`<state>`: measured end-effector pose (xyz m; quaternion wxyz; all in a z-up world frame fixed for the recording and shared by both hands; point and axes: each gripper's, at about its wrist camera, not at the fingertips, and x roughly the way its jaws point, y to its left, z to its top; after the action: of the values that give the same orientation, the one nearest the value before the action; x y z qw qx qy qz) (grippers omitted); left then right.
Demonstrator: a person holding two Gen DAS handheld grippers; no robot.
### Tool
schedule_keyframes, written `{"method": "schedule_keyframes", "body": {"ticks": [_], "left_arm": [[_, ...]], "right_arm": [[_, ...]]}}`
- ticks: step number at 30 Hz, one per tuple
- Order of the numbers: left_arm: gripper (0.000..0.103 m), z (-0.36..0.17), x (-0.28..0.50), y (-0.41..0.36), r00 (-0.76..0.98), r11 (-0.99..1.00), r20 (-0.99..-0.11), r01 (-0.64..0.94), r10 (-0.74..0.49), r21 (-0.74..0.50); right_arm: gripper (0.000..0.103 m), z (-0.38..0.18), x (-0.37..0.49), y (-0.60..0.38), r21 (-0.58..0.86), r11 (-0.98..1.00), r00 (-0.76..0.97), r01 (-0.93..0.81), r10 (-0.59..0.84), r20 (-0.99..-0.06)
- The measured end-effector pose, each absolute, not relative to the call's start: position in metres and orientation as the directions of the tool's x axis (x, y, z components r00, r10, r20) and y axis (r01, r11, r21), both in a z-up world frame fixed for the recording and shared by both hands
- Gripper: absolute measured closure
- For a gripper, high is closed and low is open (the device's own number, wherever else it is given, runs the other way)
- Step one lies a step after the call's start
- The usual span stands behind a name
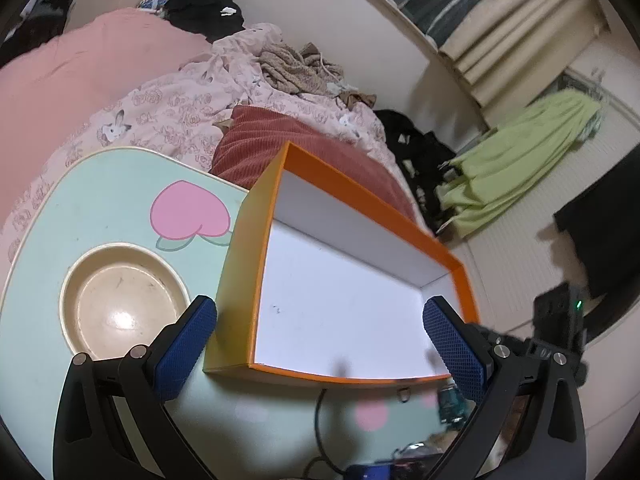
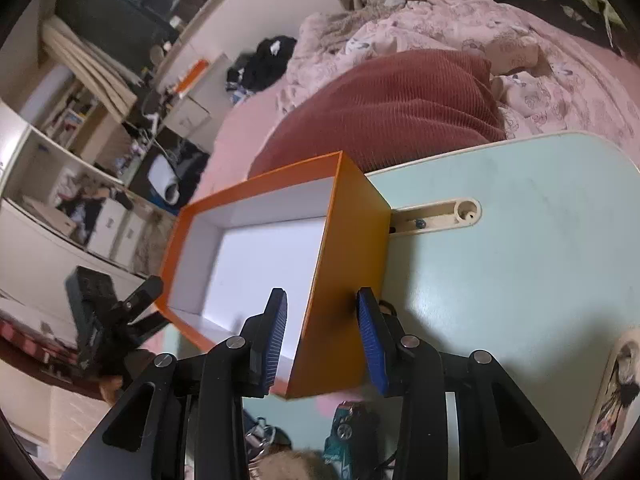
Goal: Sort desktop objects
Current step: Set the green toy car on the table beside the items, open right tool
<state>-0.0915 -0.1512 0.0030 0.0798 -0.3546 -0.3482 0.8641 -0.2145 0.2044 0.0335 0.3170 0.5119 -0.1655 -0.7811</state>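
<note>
An empty orange box with a white inside [image 1: 336,296] stands on the mint-green table [image 1: 104,200]. My left gripper [image 1: 320,344] is open wide above the box's near edge and holds nothing. In the right wrist view the box [image 2: 256,264] is tilted, and my right gripper [image 2: 322,340] straddles its near right wall, one finger inside and one outside, still apart from the wall. Small items lie near the table's front: a teal object [image 1: 452,400], which also shows in the right wrist view [image 2: 346,428], and a black cable [image 1: 320,432].
A cream bowl recess [image 1: 124,300] sits in the table at left. A cream slot [image 2: 440,216] runs in the tabletop. A dark red cushion [image 2: 380,116] and pink bedding [image 1: 180,104] lie behind the table. The other gripper [image 2: 104,320] shows left of the box.
</note>
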Motion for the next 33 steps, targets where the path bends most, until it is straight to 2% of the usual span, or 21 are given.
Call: {"method": "schedule_keyframes", "body": {"ticks": [1, 3, 5, 7, 10, 14, 18, 22, 23, 25, 26, 33], "left_arm": [[0.001, 0.007, -0.086, -0.155, -0.754, -0.737, -0.539, 0.109, 0.376, -0.667], [0.001, 0.018, -0.073, -0.161, -0.792, -0.741, -0.508, 0.107, 0.34, -0.663], [0.001, 0.032, -0.056, -0.166, -0.822, -0.759, -0.483, 0.101, 0.301, -0.644], [0.001, 0.044, -0.037, -0.165, -0.835, -0.789, -0.478, 0.09, 0.273, -0.608], [0.001, 0.054, -0.003, -0.151, -0.829, -0.849, -0.501, 0.062, 0.249, -0.525], [0.001, 0.047, 0.04, -0.12, -0.783, -0.901, -0.567, 0.019, 0.256, -0.433], [0.001, 0.026, 0.07, -0.09, -0.71, -0.926, -0.656, 0.015, 0.256, -0.377], [0.001, 0.011, 0.085, -0.058, -0.682, -0.966, -0.703, -0.016, 0.2, -0.259], [0.001, 0.005, 0.082, -0.05, -0.655, -0.977, -0.736, -0.016, 0.171, -0.214], [0.0, -0.008, 0.078, -0.038, -0.63, -0.995, -0.773, 0.005, 0.072, -0.098], [0.0, -0.013, 0.077, -0.031, -0.63, -0.999, -0.777, 0.016, 0.019, -0.037], [0.0, -0.015, 0.075, -0.026, -0.664, -0.999, -0.747, 0.006, 0.027, -0.041]], "right_arm": [[0.066, 0.038, -0.209, 0.21, 0.577, -0.75, -0.312, 0.323, -0.66, -0.683], [0.058, 0.052, -0.191, 0.219, 0.528, -0.779, -0.398, 0.339, -0.627, -0.67], [0.045, 0.062, -0.172, 0.225, 0.476, -0.804, -0.459, 0.357, -0.594, -0.661], [0.04, 0.066, -0.146, 0.229, 0.412, -0.83, -0.507, 0.377, -0.557, -0.658], [0.038, 0.06, -0.101, 0.235, 0.335, -0.86, -0.554, 0.385, -0.506, -0.662], [0.038, 0.042, -0.046, 0.253, 0.302, -0.888, -0.589, 0.347, -0.457, -0.666], [0.037, 0.027, -0.001, 0.254, 0.15, -0.93, -0.651, 0.336, -0.344, -0.677], [0.024, 0.001, 0.024, 0.247, 0.04, -0.947, -0.681, 0.318, -0.258, -0.685], [0.013, 0.0, 0.03, 0.245, 0.015, -0.949, -0.702, 0.316, -0.244, -0.669], [0.002, -0.005, 0.035, 0.24, -0.017, -0.942, -0.705, 0.335, -0.239, -0.668], [0.0, -0.005, 0.035, 0.238, -0.02, -0.939, -0.7, 0.344, -0.242, -0.672], [0.0, -0.008, 0.032, 0.24, -0.015, -0.935, -0.697, 0.353, -0.253, -0.671]]}}
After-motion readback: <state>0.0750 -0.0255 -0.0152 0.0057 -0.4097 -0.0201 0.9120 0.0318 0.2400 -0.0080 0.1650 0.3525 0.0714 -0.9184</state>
